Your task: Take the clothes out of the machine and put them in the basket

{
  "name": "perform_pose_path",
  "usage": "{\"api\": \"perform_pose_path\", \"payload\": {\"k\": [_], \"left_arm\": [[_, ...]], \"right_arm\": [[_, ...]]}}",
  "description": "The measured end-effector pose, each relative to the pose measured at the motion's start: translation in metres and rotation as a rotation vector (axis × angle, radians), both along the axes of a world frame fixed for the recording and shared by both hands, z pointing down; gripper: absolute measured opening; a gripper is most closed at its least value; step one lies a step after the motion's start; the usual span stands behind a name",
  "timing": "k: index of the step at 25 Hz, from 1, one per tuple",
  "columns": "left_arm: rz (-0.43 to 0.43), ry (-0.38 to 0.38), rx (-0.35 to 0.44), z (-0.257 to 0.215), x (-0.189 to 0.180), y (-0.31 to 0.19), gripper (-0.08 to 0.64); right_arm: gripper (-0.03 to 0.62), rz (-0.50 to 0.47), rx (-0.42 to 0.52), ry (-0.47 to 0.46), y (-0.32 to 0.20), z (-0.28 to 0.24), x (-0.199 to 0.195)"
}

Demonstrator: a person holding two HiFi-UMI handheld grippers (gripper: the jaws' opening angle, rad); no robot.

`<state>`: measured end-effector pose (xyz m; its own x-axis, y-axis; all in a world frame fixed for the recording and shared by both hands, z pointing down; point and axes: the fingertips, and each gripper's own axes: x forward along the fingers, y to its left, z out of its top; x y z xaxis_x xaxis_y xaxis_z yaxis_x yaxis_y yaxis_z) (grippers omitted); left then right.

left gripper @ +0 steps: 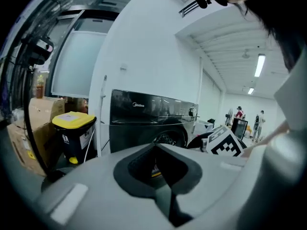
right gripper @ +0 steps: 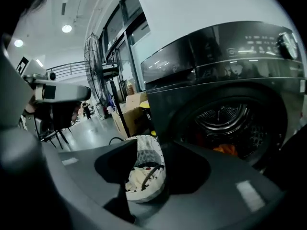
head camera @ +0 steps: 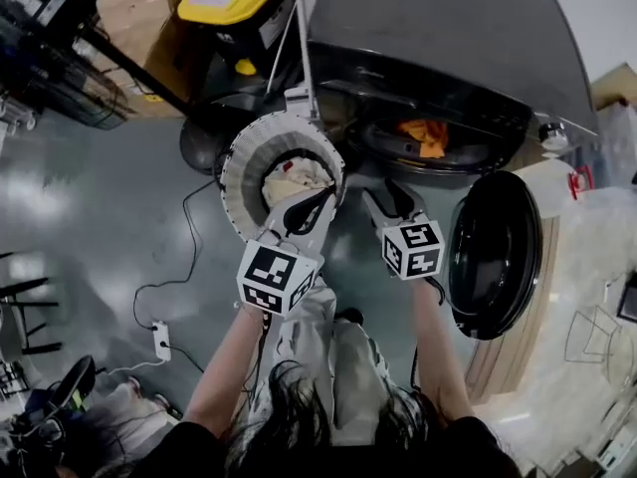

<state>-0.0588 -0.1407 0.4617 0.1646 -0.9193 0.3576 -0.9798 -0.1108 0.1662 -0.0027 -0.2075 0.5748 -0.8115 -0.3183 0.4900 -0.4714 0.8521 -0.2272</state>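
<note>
Cable: A black cable (head camera: 187, 229) and a white power strip (head camera: 161, 340) lay on the grey surface (head camera: 90, 197) to our left. We judged that a careless step back could catch them.
Basket: The white basket (head camera: 239, 172) stood on the surface just left of the machine's opening, with a cream cloth (head camera: 295, 177) in it. It looked light to us, so a knock from either tool might shift or tip it.
Left tool: The left tool (head camera: 326, 195) hovered over the basket's near rim, its tips closed together with nothing that we could see pinched between them. It would need to open before it could grab anything, and a low swing could clip the rim.
Right tool: The right tool (head camera: 386, 199) hung between the basket and the machine, its jaws spread and empty.
Machine: The dark machine (head camera: 448, 28) was open, and an orange cloth (head camera: 426, 135) lay in the drum, not yet fetched. We thought a grip on one thin fold might slip. The cloth might also drag on the drum's lip and fall to the surface short of the basket.
Door: The round door (head camera: 495, 252) hung open just right of our right arm, so a wide reach could bump it.
</note>
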Motion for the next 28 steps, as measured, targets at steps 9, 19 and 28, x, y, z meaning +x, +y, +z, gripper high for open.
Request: {"api": "perform_pose_path", "payload": {"k": [9, 19, 28], "left_arm": [[0.203, -0.015, -0.018, 0.049, 0.071, -0.053, 0.011], [0.312, -0.080, 0.009, 0.140, 0.089, -0.119, 0.015], [0.326, -0.072, 0.031, 0.202, 0.084, -0.150, 0.018]], "right_arm": [[0.219, 0.158, 0.043, 0.010, -0.073, 0.038, 0.059], [0.263, 0.261, 0.103, 0.038, -0.177, 0.142, 0.069], [0.389, 0.276, 0.156, 0.146, -0.254, 0.210, 0.056]]}}
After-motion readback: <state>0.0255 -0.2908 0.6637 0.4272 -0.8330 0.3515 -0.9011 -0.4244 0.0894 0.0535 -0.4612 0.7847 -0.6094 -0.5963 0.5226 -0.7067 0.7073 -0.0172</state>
